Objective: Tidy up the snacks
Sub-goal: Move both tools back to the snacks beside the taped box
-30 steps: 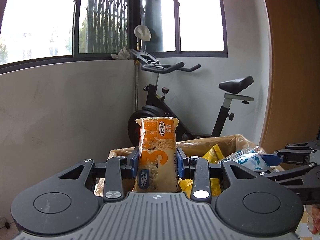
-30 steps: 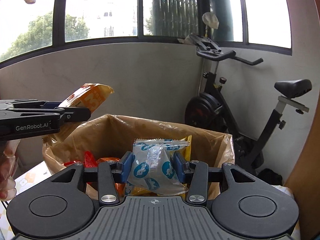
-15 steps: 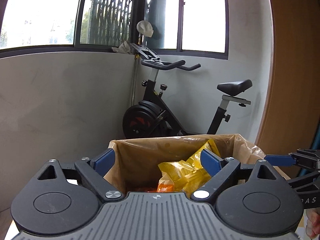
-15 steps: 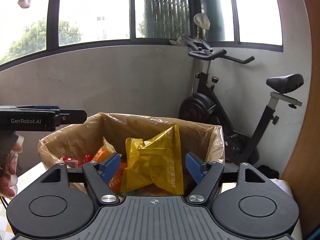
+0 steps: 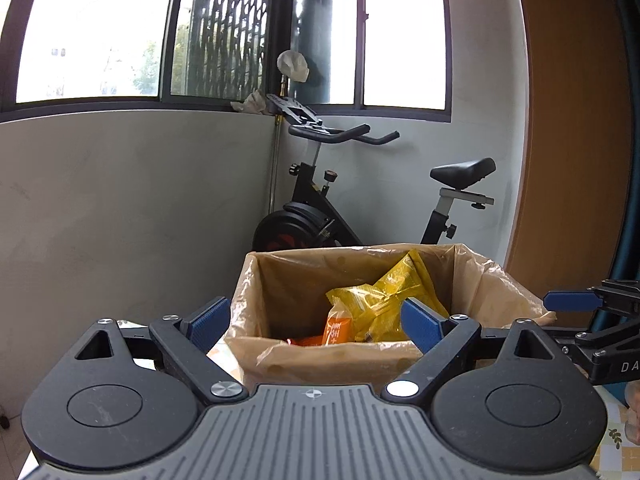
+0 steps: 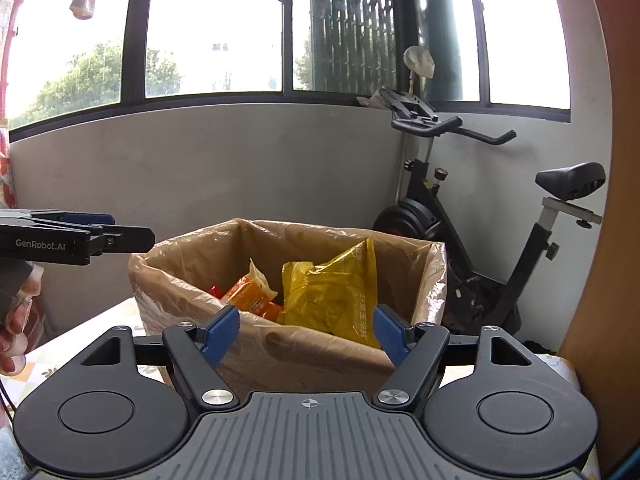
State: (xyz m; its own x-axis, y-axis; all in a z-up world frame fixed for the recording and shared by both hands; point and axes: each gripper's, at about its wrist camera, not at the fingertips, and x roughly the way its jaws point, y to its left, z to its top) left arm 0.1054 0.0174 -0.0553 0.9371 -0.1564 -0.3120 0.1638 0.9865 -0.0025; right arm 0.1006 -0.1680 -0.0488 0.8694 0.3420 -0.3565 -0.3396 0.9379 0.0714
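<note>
Both claws stand wide with nothing between their blue pads. The left claw [image 5: 316, 326] and the right claw [image 6: 307, 334] face the lined box [image 6: 434, 264] on the surface [image 6: 100, 330]. The snacks lie inside it. Only the right view shows the orange packet [image 6: 248, 294] beside the yellow bag [image 6: 332, 286]; the left view cuts most of it off. The box bottom is hidden.

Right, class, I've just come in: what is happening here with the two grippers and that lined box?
A person holds a gripper in each hand, sorting snacks into a plastic-lined box. The left gripper and right gripper are both open and empty in front of the box. Inside lie a yellow packet and an orange packet. An exercise bike stands behind.
</note>
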